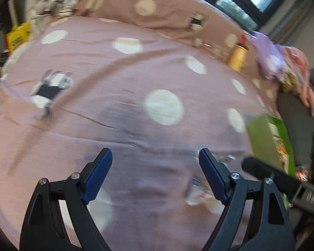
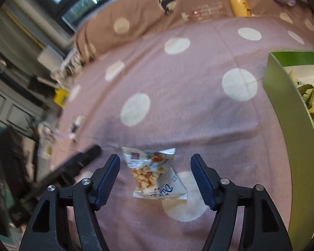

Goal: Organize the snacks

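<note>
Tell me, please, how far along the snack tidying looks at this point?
Some packets already sit inside the green box, so part is done. Nothing is in hand: the right gripper is open around a small snack packet lying on the dotted bedspread, pads apart from it, and the left gripper is open and empty. That packet is not yet boxed.

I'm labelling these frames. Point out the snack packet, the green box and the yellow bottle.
snack packet (image 2: pixel 155 172): right wrist view, middle of its printed front.
green box (image 2: pixel 291 129): right wrist view, its outer side wall.
yellow bottle (image 2: pixel 238 3): right wrist view, its body.
</note>
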{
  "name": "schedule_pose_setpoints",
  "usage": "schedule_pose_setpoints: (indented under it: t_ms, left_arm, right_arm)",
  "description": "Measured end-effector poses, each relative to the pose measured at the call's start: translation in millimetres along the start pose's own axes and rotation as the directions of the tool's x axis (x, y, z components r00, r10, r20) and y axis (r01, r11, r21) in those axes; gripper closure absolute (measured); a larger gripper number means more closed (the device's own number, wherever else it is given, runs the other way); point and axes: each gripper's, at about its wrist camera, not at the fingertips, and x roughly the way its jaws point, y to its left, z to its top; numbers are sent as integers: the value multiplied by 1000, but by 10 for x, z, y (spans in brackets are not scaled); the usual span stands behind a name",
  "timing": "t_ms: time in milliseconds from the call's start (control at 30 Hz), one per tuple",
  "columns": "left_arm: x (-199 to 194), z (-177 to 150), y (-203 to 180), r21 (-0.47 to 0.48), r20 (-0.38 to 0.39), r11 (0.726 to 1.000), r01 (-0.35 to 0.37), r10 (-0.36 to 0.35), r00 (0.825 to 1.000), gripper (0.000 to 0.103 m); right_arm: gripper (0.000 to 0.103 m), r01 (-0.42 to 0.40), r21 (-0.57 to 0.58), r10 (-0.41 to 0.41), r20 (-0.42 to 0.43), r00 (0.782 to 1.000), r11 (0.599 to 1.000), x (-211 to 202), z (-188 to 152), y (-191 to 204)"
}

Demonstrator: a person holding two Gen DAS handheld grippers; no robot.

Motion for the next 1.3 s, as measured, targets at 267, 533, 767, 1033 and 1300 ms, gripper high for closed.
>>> schedule_pose_setpoints:
  t_ms: [267,533,767,1033,1300]
  left_arm:
    - [225,-189,-428,86,-127,983,163,-152,980,48]
    - [362,-264,-537,103,-157,977,187,-169,973,60]
    - [335,-276,-604,134,-133,969,210,-192,972,69]
    - [-65,-210,-1042,262,14,933,246,-258,966,72]
    - [-98,-202,-1969,437,4,830,347,-388,922,73]
  right_arm:
    - [33,-106,89,110,-42,993,990,103,10,-157]
    - [43,-142,115,157,-133,979,983,394,-36,-158]
    - [48,-184,181,213,-155,965,966,490,-48,-281]
    - [49,-221,136,222,12,975,966,-65,36,-265]
    - [49,-185,185,134,256,957,965,-950,107,-786]
